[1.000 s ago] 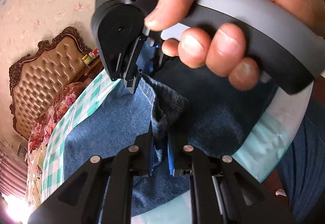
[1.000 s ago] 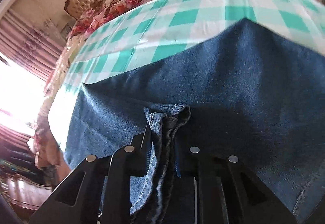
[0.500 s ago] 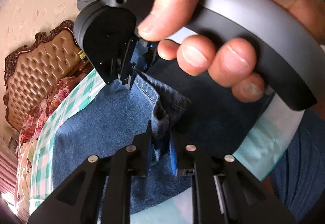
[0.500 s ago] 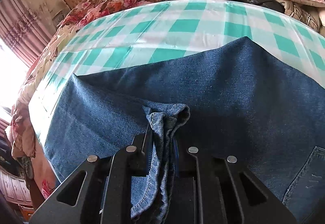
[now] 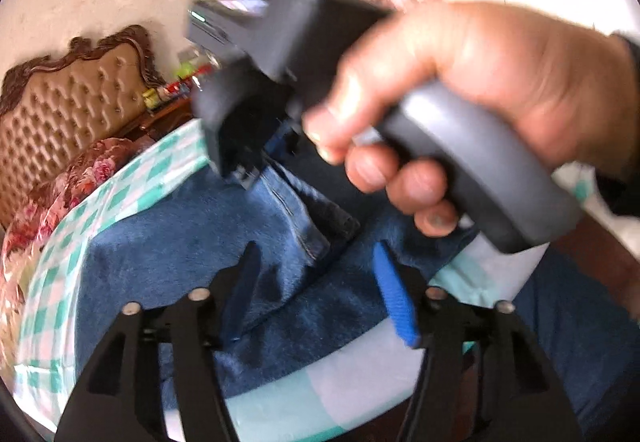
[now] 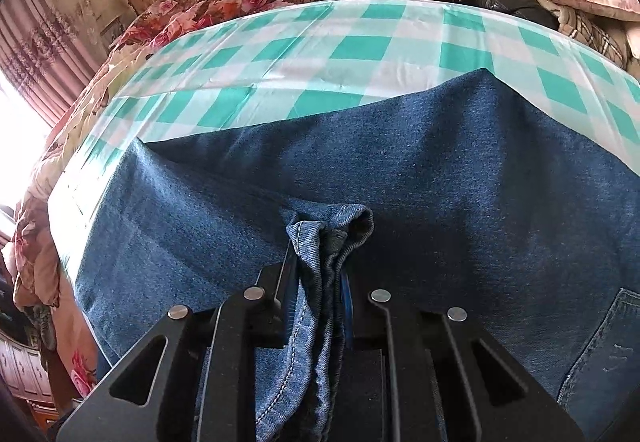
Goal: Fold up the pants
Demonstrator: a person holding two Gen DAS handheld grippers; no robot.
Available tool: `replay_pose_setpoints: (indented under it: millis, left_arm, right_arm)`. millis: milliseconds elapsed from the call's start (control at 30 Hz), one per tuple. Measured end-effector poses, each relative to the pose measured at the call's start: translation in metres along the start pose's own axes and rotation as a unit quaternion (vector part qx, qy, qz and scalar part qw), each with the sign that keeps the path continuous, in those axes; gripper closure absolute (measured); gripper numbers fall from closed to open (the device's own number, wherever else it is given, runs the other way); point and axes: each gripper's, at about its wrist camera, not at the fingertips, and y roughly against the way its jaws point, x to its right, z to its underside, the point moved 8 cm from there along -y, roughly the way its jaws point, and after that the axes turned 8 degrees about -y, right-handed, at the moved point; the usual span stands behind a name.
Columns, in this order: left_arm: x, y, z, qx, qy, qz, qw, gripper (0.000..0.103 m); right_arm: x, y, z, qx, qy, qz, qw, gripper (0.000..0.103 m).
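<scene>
Now right tongs [image 6: 318, 282] pinch jeans [image 6: 400, 177] hem, hand [image 5: 460, 89] blocking left tongs [image 5: 316, 282] view.

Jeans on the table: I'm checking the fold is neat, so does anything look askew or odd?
Only the hem is off: the right gripper pinches a bunched, crumpled hem of the jeans, while the left gripper is open, holding nothing. The checked tablecloth lies smooth.

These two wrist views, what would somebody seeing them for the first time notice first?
Probably the big spread of blue jeans covering the near half of the green-checked tablecloth. Next, the right gripper, clamped on a bunched denim hem at the bottom of its own view. In the blurred left view, the person's hand on the gripper handle fills the upper right, above the left gripper with its fingers spread apart over the denim.
</scene>
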Motion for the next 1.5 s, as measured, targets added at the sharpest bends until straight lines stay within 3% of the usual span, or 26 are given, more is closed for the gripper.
replay_pose_setpoints:
  millis: [133, 167, 200, 233, 300, 400, 467, 533, 700, 833, 900, 1000, 1067, 1133, 1167, 1233, 1400, 1500]
  left_arm:
    - [-0.027, 0.017, 0.007, -0.003, 0.086, 0.013, 0.9962, 0.033]
    - [-0.039, 0.022, 0.012, -0.011, 0.114, 0.009, 0.9934, 0.033]
    - [-0.05, 0.026, 0.013, -0.015, 0.133, 0.004, 0.9909, 0.033]
    - [-0.063, 0.032, 0.014, -0.02, 0.155, -0.005, 0.9877, 0.036]
    - [-0.089, 0.041, 0.013, -0.023, 0.188, -0.009, 0.9818, 0.047]
    - [-0.118, 0.048, 0.01, -0.02, 0.209, -0.021, 0.9776, 0.063]
    - [-0.126, 0.044, 0.006, -0.032, 0.211, -0.031, 0.9765, 0.073]
    - [-0.128, 0.04, 0.001, -0.034, 0.213, -0.021, 0.9762, 0.083]
    - [-0.11, -0.009, -0.03, -0.035, 0.198, 0.051, 0.9783, 0.083]
    - [-0.101, -0.04, -0.047, -0.046, 0.209, 0.121, 0.9694, 0.083]
    - [-0.098, -0.056, -0.053, -0.059, 0.207, 0.138, 0.9668, 0.083]
    - [-0.09, -0.078, -0.059, -0.081, 0.205, 0.149, 0.9639, 0.082]
    - [-0.089, -0.098, -0.057, -0.112, 0.206, 0.132, 0.9631, 0.082]
    - [-0.083, -0.112, -0.058, -0.128, 0.209, 0.149, 0.9581, 0.082]
    - [-0.083, -0.117, -0.055, -0.144, 0.202, 0.139, 0.9587, 0.082]
    - [-0.086, -0.127, -0.05, -0.168, 0.202, 0.118, 0.9577, 0.094]
    - [-0.106, -0.116, -0.07, -0.131, 0.23, 0.119, 0.9569, 0.095]
    - [-0.099, -0.127, -0.064, -0.149, 0.224, 0.125, 0.9551, 0.094]
  right_arm:
    - [0.001, 0.001, 0.001, 0.003, 0.001, 0.008, 1.0, 0.085]
    - [0.002, 0.003, 0.001, 0.007, 0.0, 0.013, 1.0, 0.082]
    - [0.004, 0.005, 0.001, 0.013, -0.002, 0.019, 1.0, 0.071]
    - [0.009, 0.011, -0.001, 0.026, -0.007, 0.034, 0.999, 0.058]
    - [0.02, 0.022, -0.004, 0.044, -0.02, 0.052, 0.997, 0.046]
    - [0.041, 0.051, -0.003, 0.084, -0.053, 0.075, 0.992, 0.041]
    - [0.051, 0.067, 0.004, 0.104, -0.061, 0.093, 0.988, 0.041]
    - [0.047, 0.078, 0.017, 0.111, -0.062, 0.077, 0.989, 0.041]
    - [0.032, 0.072, 0.056, 0.078, -0.086, 0.021, 0.993, 0.041]
    - [0.03, 0.07, 0.073, 0.064, -0.097, 0.007, 0.993, 0.051]
    - [0.031, 0.069, 0.08, 0.059, -0.1, 0.002, 0.993, 0.062]
    - [0.04, 0.068, 0.083, 0.06, -0.117, -0.003, 0.991, 0.065]
    - [0.039, 0.066, 0.084, 0.058, -0.111, -0.003, 0.992, 0.065]
    - [0.037, 0.063, 0.084, 0.058, -0.1, 0.003, 0.993, 0.067]
    - [0.036, 0.062, 0.086, 0.06, -0.088, 0.012, 0.994, 0.069]
    - [0.037, 0.061, 0.086, 0.058, -0.077, 0.026, 0.995, 0.075]
    - [0.042, 0.061, 0.088, 0.055, -0.071, 0.024, 0.996, 0.079]
    - [0.04, 0.06, 0.087, 0.056, -0.064, 0.037, 0.996, 0.079]
